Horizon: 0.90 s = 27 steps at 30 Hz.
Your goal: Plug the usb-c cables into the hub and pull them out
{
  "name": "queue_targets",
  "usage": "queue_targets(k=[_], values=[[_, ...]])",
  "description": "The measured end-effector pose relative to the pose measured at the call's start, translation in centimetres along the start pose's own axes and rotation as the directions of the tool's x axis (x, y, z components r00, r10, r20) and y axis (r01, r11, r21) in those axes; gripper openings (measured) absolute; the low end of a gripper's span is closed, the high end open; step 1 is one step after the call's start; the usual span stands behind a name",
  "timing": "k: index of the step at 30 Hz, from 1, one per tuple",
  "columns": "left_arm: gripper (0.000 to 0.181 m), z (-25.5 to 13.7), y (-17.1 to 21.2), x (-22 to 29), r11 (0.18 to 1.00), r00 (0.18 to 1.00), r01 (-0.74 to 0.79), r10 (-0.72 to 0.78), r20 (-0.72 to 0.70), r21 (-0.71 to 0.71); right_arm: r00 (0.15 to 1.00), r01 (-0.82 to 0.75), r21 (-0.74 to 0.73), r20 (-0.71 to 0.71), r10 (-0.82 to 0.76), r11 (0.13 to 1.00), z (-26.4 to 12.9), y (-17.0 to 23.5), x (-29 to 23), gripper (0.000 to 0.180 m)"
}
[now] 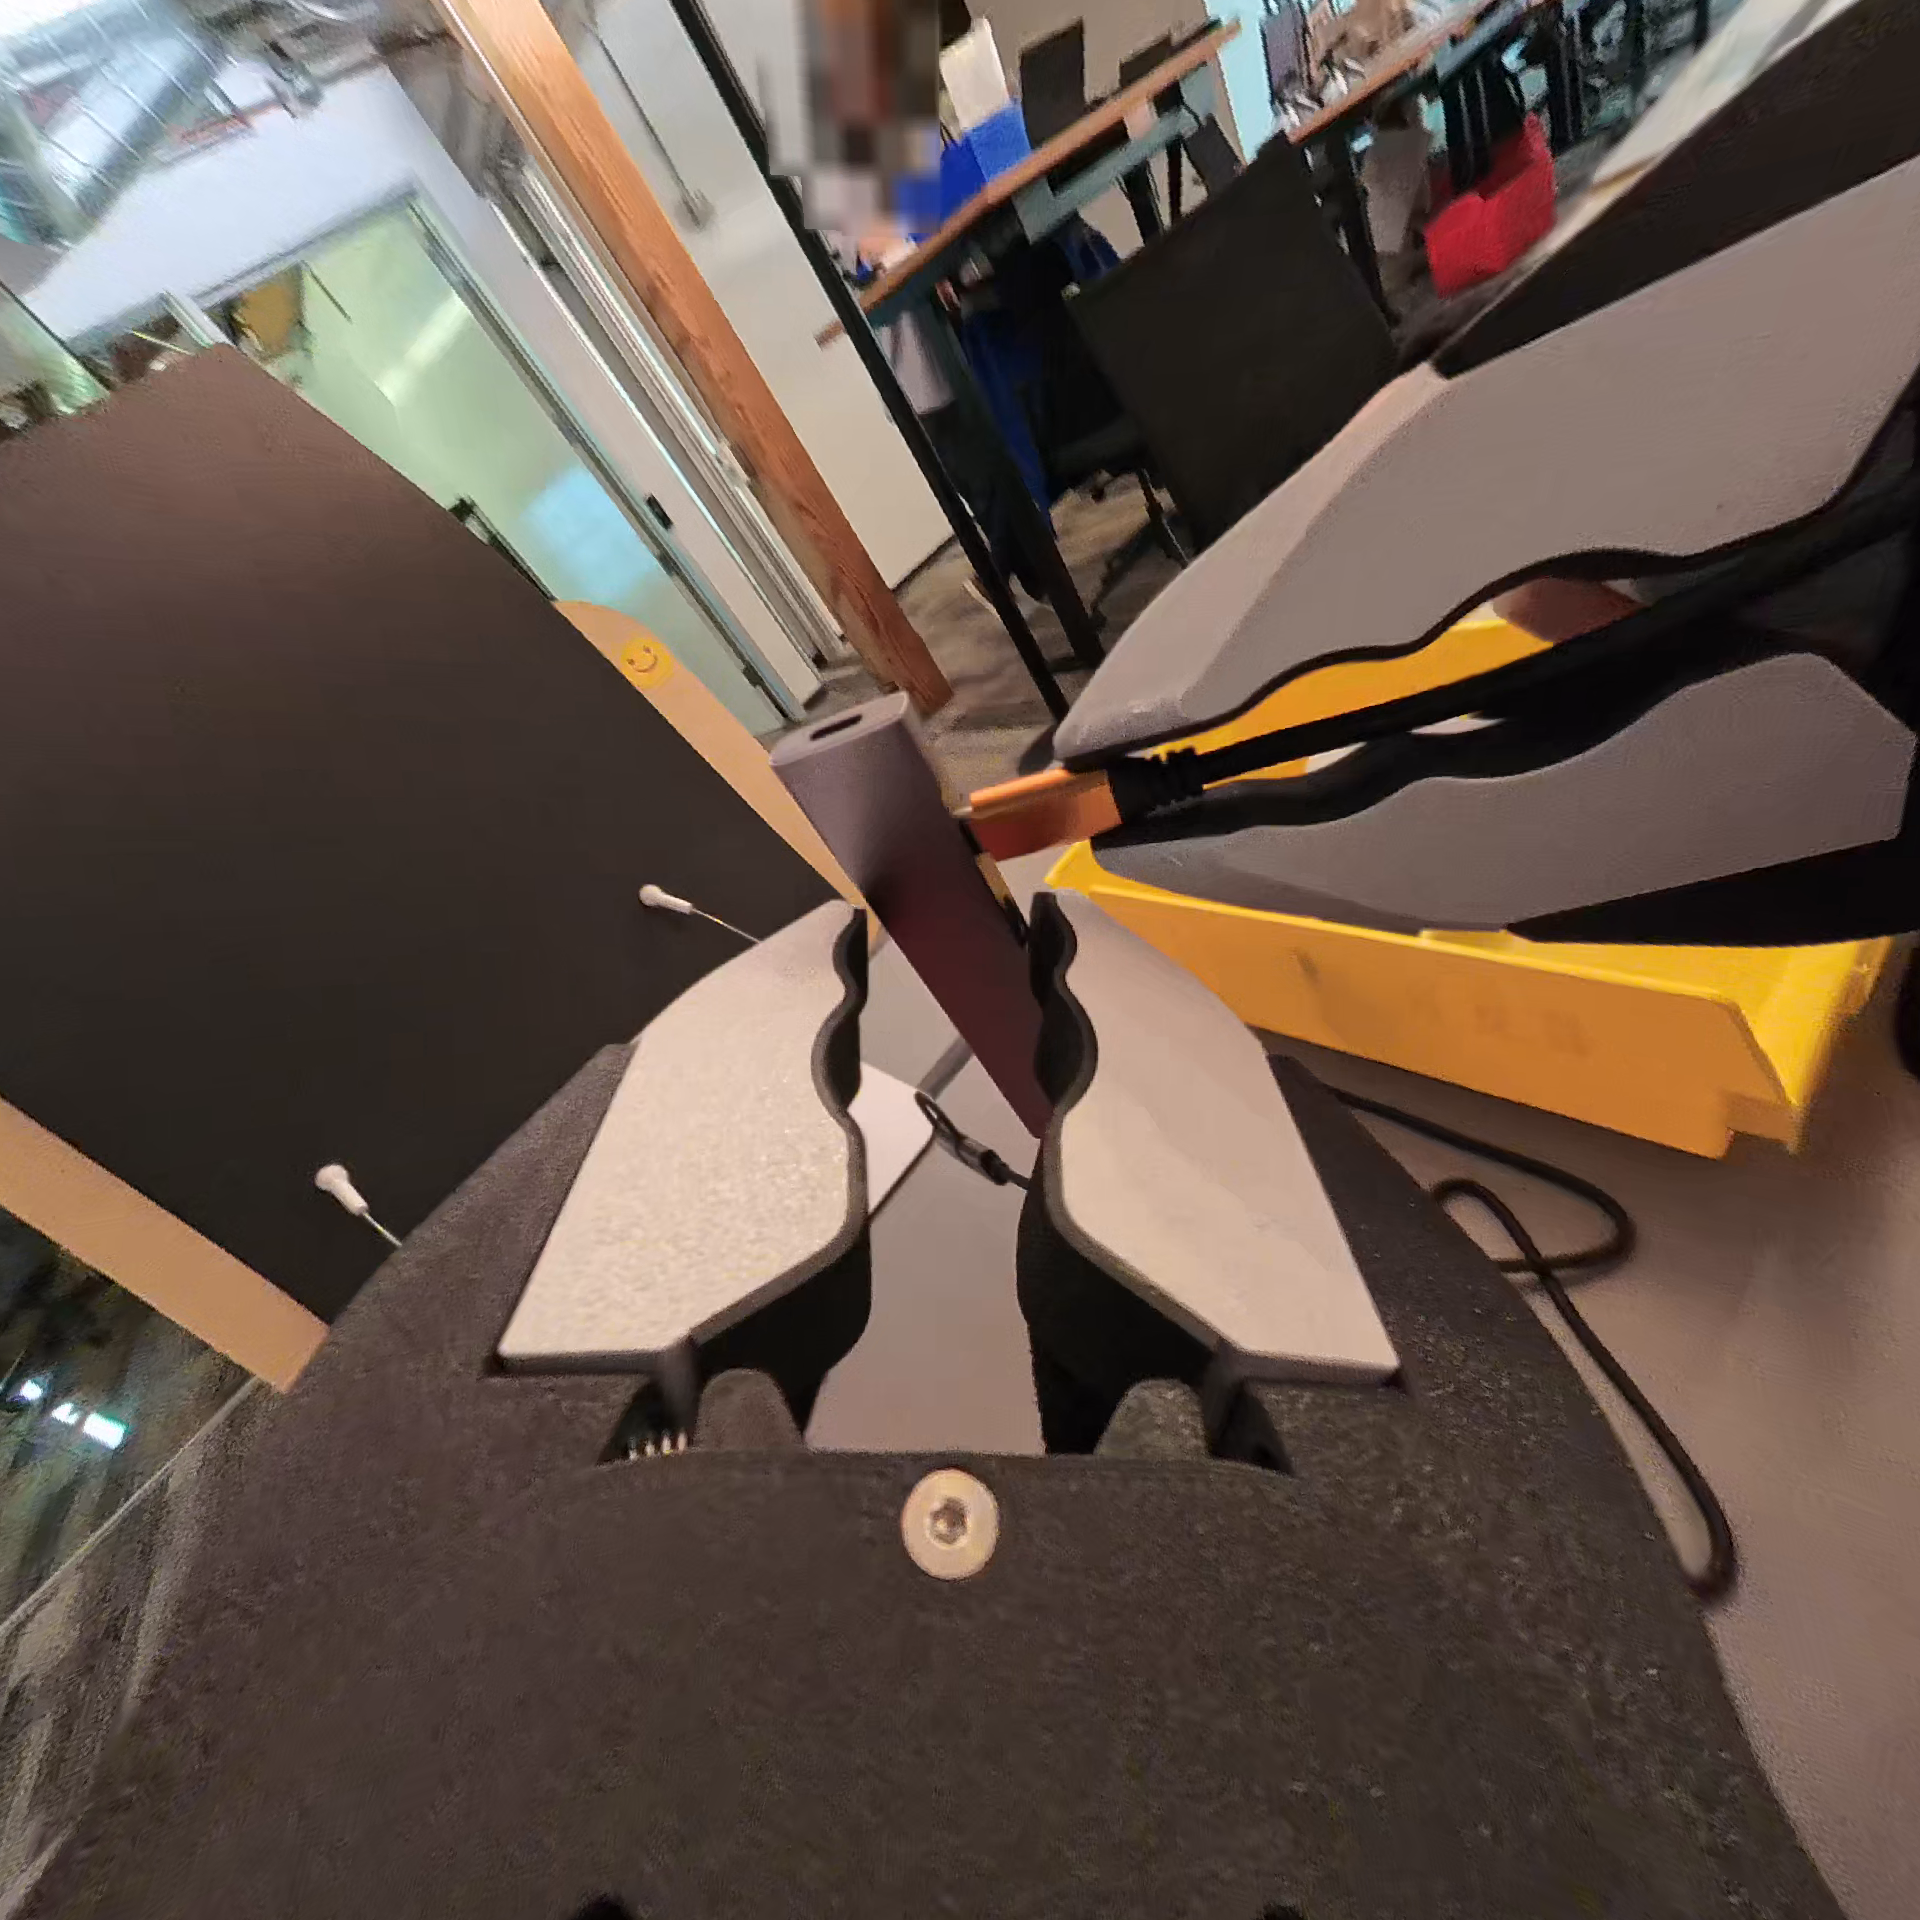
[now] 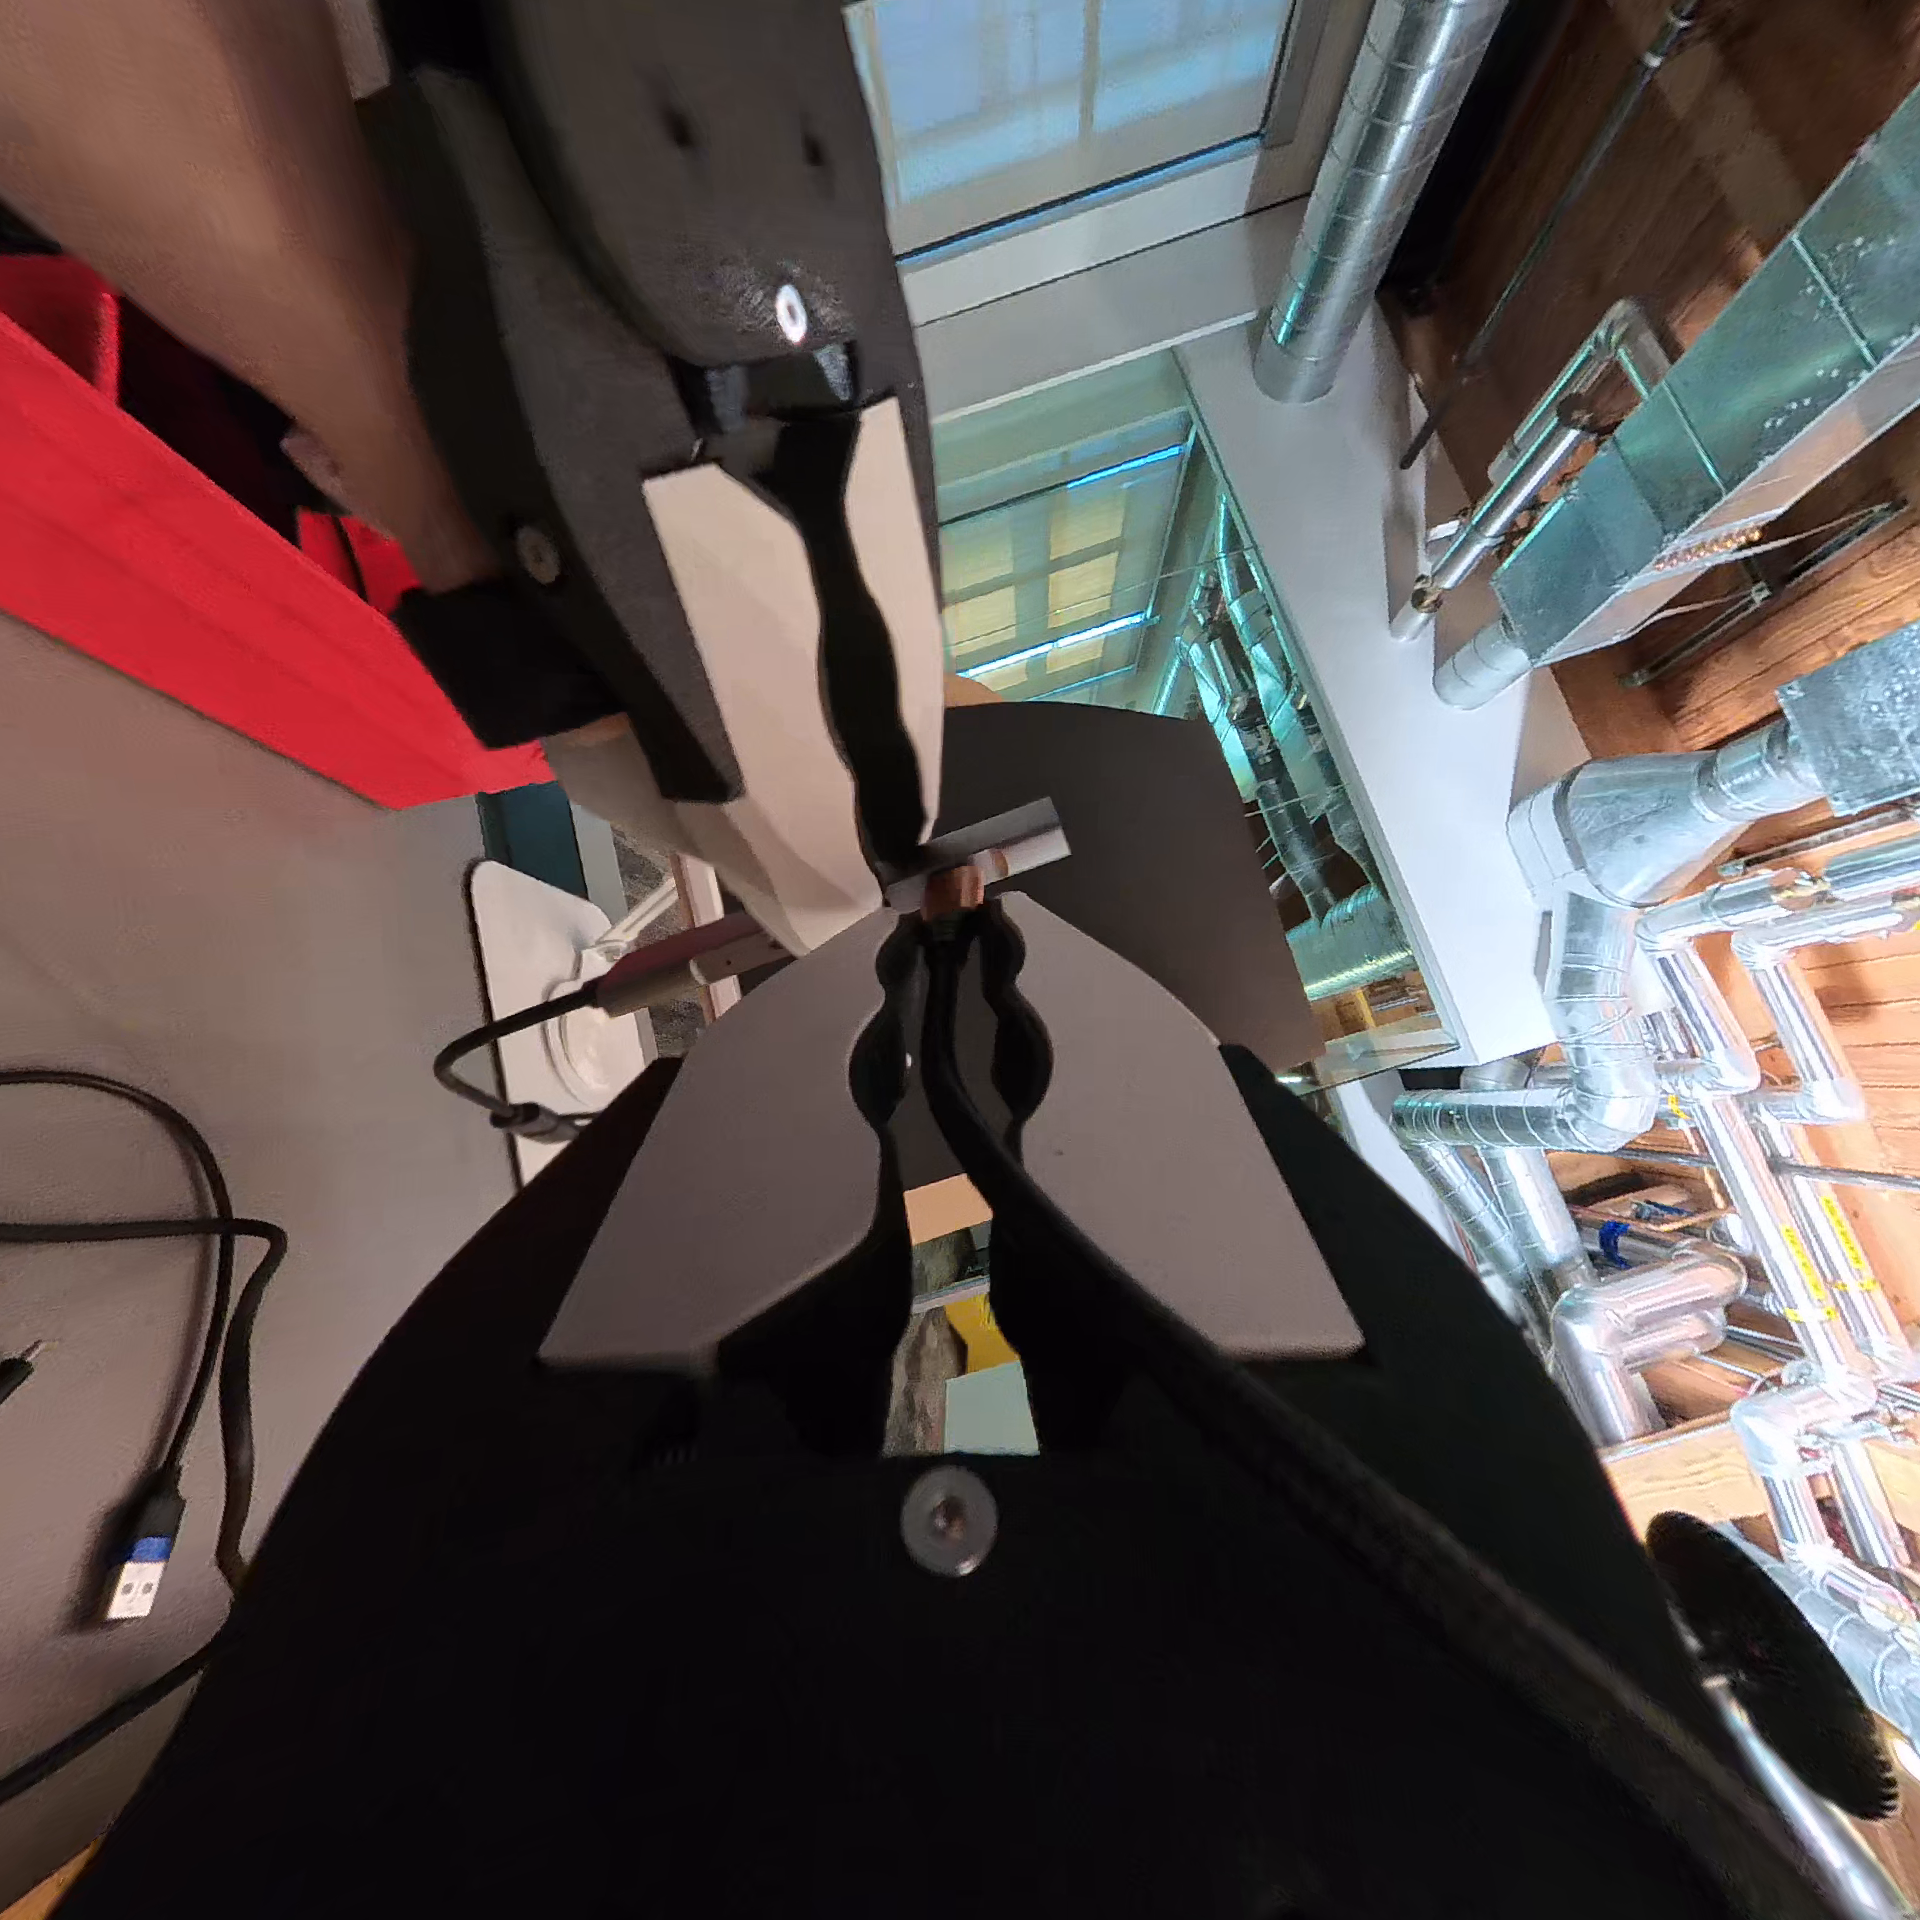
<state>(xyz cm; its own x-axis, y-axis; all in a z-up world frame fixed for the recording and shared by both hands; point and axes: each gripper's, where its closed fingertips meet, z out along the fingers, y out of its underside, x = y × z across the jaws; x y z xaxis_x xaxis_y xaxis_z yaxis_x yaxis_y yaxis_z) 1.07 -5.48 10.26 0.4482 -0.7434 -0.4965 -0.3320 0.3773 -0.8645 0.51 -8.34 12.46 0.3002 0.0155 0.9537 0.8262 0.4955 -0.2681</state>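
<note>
My left gripper (image 1: pixel 945 914) is shut on a grey bar-shaped hub (image 1: pixel 883 821) and holds it tilted, upper end free. My right gripper (image 1: pixel 1081 800) comes in from the right, shut on a black usb-c cable (image 1: pixel 1455 707) just behind its orange plug (image 1: pixel 1039 805). The plug's tip meets the hub's side; I cannot tell how deep it sits. In the right wrist view my right gripper (image 2: pixel 956 909) pinches the cable, the orange plug (image 2: pixel 954 888) touches the hub (image 2: pixel 1023 836), and the left gripper (image 2: pixel 894 852) grips the hub from the upper left.
A yellow bin (image 1: pixel 1403 1029) lies on the grey table under the right gripper. A thin black cable (image 1: pixel 1558 1247) loops beside it. A black divider panel (image 1: pixel 312 779) stands at the left. A cable with a blue USB-A plug (image 2: pixel 140 1558) and a silver-ended cable (image 2: pixel 675 971) lie on the table. Both grippers' tips are close together, under 4 cm apart.
</note>
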Motion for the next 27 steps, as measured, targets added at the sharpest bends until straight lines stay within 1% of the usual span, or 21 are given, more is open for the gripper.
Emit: queue_targets(k=[1, 2, 5, 6, 8, 10, 11, 12, 14, 16, 21, 25, 27], values=[[0.028, 0.2, 0.2, 0.1, 1.000, 1.000, 0.024, -0.024, -0.002, -0.007, 1.000, -0.005, 0.000, -0.009, 0.005, 1.000, 0.0, 0.1, 0.2, 0.013], [0.031, 0.6, 0.6, 0.2, 0.998, 0.998, 0.056, -0.056, -0.006, -0.023, 1.000, -0.011, 0.001, -0.020, 0.011, 1.000, -0.1, 0.1, 0.4, 0.013], [0.049, 1.6, 2.0, 0.5, 0.985, 0.985, 0.164, -0.167, -0.041, -0.051, 0.997, -0.043, 0.011, -0.059, 0.044, 0.999, -0.3, 0.0, 1.2, 0.013], [0.050, 1.9, 2.0, 0.9, 0.976, 0.974, 0.214, -0.216, -0.071, -0.035, 0.996, -0.058, 0.014, -0.065, 0.059, 0.998, -0.4, 0.0, 1.5, 0.013], [0.046, 1.9, 1.3, 1.1, 0.948, 0.944, 0.313, -0.305, -0.123, 0.050, 0.995, -0.077, 0.020, -0.068, 0.078, 0.997, -0.4, 0.1, 1.6, 0.013], [0.037, 1.6, 0.4, 0.9, 0.929, 0.933, 0.347, -0.327, -0.153, 0.129, 0.993, -0.086, 0.020, -0.075, 0.087, 0.996, -0.4, 0.2, 1.7, 0.013], [0.027, 1.5, 0.3, 0.9, 0.931, 0.935, 0.339, -0.318, -0.159, 0.134, 0.993, -0.092, 0.026, -0.078, 0.093, 0.995, -0.4, 0.2, 1.8, 0.013], [0.024, 1.5, 0.3, 1.0, 0.941, 0.943, 0.315, -0.296, -0.155, 0.122, 0.992, -0.101, 0.029, -0.067, 0.102, 0.994, -0.4, 0.2, 1.7, 0.013], [0.024, 1.4, 0.6, 0.7, 0.964, 0.964, 0.249, -0.236, -0.124, 0.097, 0.991, -0.128, 0.046, -0.045, 0.130, 0.991, -0.5, 0.2, 1.6, 0.013], [0.024, 1.0, 0.6, 0.6, 0.978, 0.977, 0.192, -0.182, -0.109, 0.086, 0.979, -0.203, 0.065, -0.014, 0.204, 0.977, -0.5, 0.3, 1.7, 0.013], [0.026, 0.4, 1.7, 0.1, 0.996, 0.998, 0.045, -0.048, -0.042, -0.072, 0.971, -0.238, 0.073, 0.017, 0.237, 0.969, -0.1, 0.8, 1.0, 0.013], [0.027, 0.4, 2.9, 0.5, 0.984, 0.999, -0.011, 0.004, -0.043, -0.178, 0.969, -0.248, 0.080, 0.031, 0.246, 0.966, 0.2, 0.6, 0.3, 0.013], [0.027, 0.3, 2.7, 0.3, 0.986, 0.999, 0.003, -0.009, -0.033, -0.167, 0.968, -0.249, 0.052, 0.001, 0.249, 0.967, 0.4, 1.1, 0.6, 0.013]])
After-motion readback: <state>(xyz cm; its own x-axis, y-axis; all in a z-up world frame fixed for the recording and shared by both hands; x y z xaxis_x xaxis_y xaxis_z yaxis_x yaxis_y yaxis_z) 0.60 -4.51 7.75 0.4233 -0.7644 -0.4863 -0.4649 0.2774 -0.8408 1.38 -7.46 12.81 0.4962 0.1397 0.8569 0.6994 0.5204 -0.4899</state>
